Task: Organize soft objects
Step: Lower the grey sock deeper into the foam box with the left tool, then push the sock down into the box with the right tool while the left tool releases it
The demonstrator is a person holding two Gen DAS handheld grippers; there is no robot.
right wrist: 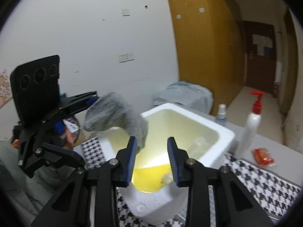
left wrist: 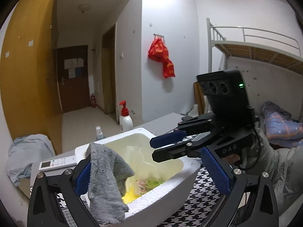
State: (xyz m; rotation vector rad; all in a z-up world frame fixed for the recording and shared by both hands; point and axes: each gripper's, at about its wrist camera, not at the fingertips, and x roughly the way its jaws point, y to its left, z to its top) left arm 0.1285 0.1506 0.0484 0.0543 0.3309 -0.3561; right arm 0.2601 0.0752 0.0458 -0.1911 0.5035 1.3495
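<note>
Over the near-left rim of the foam box [left wrist: 166, 194], the grey sock [left wrist: 108, 179] drapes lengthwise off the left gripper [left wrist: 149, 172], whose jaws stand apart. Right gripper [right wrist: 151, 162], partly parted and empty, hangs nearer the box's centre, the sock at its upper left.

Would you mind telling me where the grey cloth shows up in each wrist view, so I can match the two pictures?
Left wrist view: the grey cloth hangs low and left of centre, draped over the left gripper's left finger, in front of the white foam box.
Right wrist view: the cloth is left of centre, hanging from the left gripper above the box's near-left rim.
Shared landmark: the red-capped pump bottle beyond the box.
</note>
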